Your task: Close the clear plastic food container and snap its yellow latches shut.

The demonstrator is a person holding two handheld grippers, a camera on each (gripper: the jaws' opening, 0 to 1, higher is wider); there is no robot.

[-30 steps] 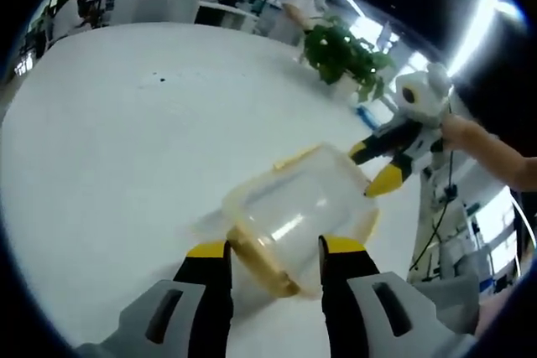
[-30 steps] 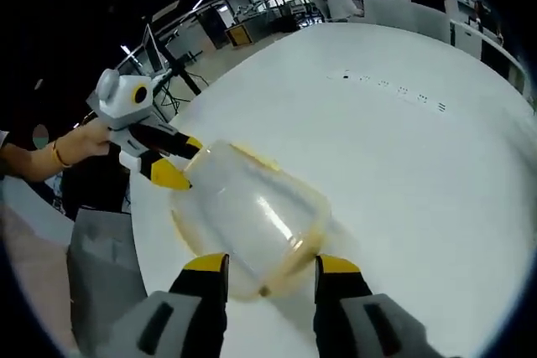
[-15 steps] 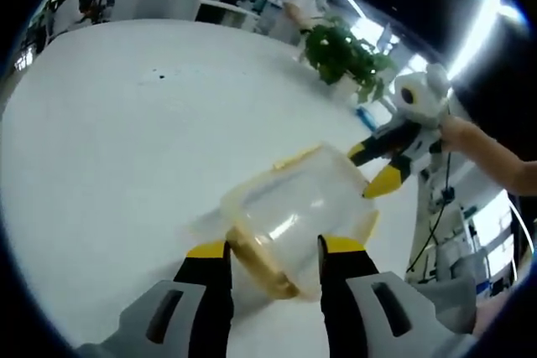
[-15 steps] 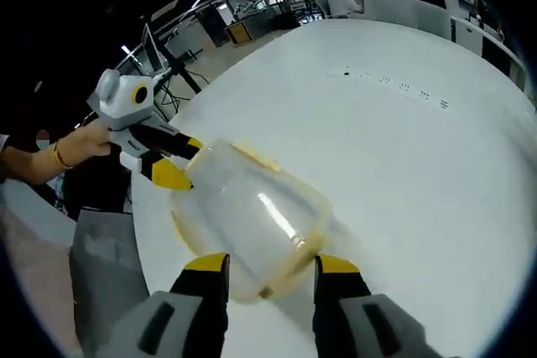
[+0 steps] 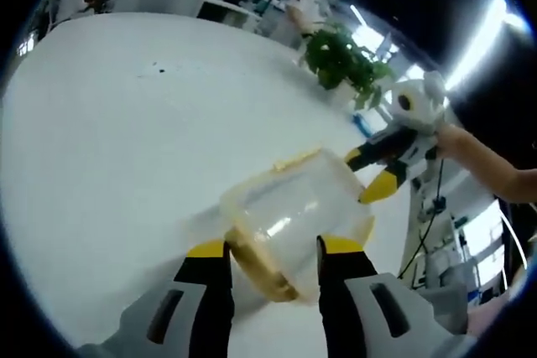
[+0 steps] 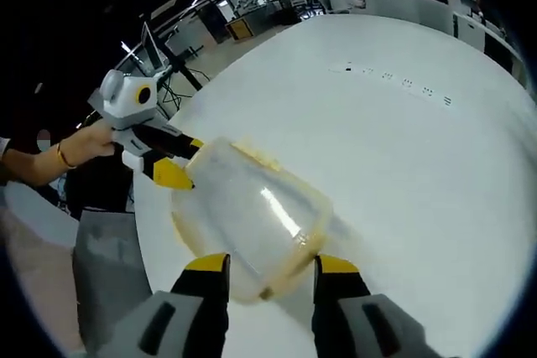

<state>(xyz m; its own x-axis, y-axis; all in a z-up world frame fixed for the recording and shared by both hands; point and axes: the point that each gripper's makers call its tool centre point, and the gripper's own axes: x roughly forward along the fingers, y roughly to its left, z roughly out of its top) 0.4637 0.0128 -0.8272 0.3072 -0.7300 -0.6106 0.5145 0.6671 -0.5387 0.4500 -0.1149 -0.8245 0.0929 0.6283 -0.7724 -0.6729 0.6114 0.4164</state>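
the clear food container (image 5: 295,215) lies on the white desk (image 5: 109,140) near its edge, between the two tongs. its long axis runs from the left tongs (image 5: 273,249) to the right tongs (image 6: 262,264). both tongs are apart, each straddling one short end with a yellow latch (image 5: 260,262), not clamped.

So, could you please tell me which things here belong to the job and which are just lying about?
For the job:
- clear plastic food container with yellow latches
- left tool
- right tool

Lying about:
- green potted plant
- round white table
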